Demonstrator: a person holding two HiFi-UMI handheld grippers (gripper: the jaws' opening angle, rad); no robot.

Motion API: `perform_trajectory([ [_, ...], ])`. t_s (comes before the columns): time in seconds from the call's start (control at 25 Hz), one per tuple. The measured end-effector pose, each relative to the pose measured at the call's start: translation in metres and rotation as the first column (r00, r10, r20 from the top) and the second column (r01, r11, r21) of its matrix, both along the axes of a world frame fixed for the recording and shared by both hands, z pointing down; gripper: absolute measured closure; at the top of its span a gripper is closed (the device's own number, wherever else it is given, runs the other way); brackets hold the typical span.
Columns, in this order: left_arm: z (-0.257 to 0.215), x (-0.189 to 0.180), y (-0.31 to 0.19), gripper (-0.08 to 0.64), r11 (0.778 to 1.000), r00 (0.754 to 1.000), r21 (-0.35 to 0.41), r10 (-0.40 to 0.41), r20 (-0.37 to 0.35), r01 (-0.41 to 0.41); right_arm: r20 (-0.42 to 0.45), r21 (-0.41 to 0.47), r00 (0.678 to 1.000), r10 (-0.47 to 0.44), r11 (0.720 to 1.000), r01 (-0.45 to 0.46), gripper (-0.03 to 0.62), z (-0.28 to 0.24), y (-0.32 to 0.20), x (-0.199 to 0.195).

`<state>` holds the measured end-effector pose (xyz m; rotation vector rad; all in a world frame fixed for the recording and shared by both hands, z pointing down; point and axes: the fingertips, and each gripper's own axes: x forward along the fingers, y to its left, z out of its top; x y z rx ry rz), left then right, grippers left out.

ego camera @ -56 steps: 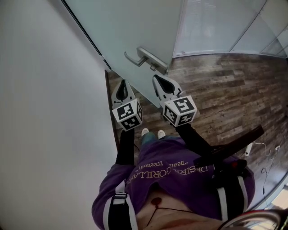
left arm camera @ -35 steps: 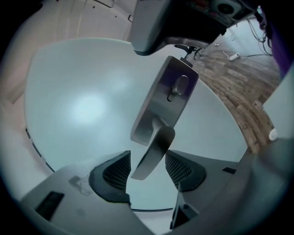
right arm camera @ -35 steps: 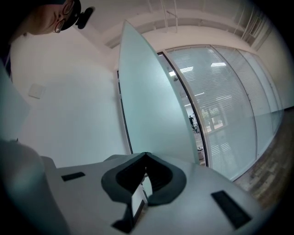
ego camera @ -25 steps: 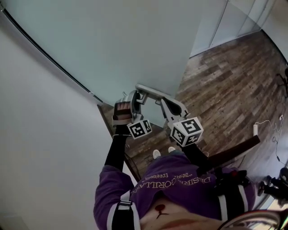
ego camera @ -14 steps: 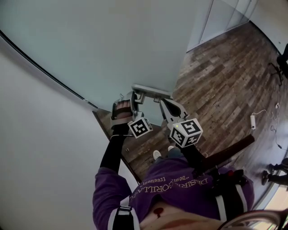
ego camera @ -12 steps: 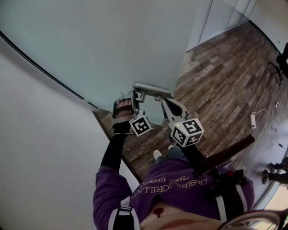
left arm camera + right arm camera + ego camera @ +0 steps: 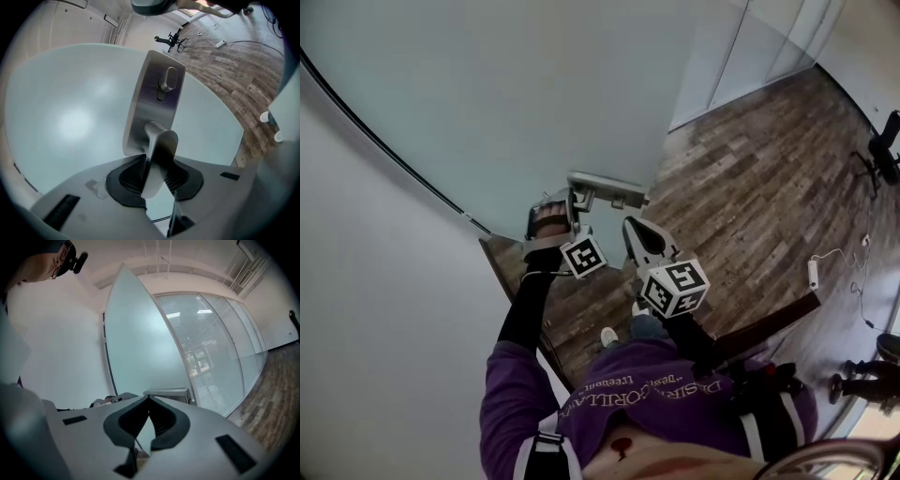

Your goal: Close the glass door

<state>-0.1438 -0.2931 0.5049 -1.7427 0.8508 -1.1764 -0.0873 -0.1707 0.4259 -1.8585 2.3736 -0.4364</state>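
Observation:
The frosted glass door (image 7: pixel 534 94) stands ajar from the white wall, with a dark gap at its edge. Its metal lever handle (image 7: pixel 605 190) sticks out toward me. My left gripper (image 7: pixel 572 204) is at the lever. In the left gripper view the lever (image 7: pixel 157 154) lies between the black pads, which press on both its sides as the jaws are closing; the backplate (image 7: pixel 154 93) rises behind. My right gripper (image 7: pixel 636 234) hangs just below and right of the handle, shut and holding nothing. In the right gripper view its tips (image 7: pixel 149 398) meet in front of the door (image 7: pixel 136 348).
A white wall (image 7: pixel 375 328) fills the left. Dark wood floor (image 7: pixel 750 169) spreads to the right, with a glass partition (image 7: pixel 769 47) at the back, a white power strip with cable (image 7: pixel 814 272) and a black stand (image 7: pixel 886 141) at the far right.
My left gripper rose from below the handle to the lever and its jaws came in around it. The right gripper stayed below the handle. The head view swung left.

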Motion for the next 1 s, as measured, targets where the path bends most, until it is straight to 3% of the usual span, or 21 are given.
perform_trajectory([
  [0.68,-0.005,0.043,-0.053,0.474,0.997,0.997,-0.027,-0.073,0.012,0.073,0.019,0.002,0.998,-0.055,0.998,0.055,0.595,-0.007,-0.053,0.061],
  [0.84,-0.012,0.048,-0.063,0.474,0.996,0.996,0.017,-0.088,0.026,0.088,0.025,0.014,0.997,-0.074,0.997,0.074,0.596,-0.006,-0.058,0.074],
  [1.0,-0.007,0.055,-0.071,0.474,0.993,0.993,-0.017,-0.118,0.017,0.118,0.031,0.013,0.995,-0.095,0.995,0.094,0.595,-0.004,-0.065,0.086],
])
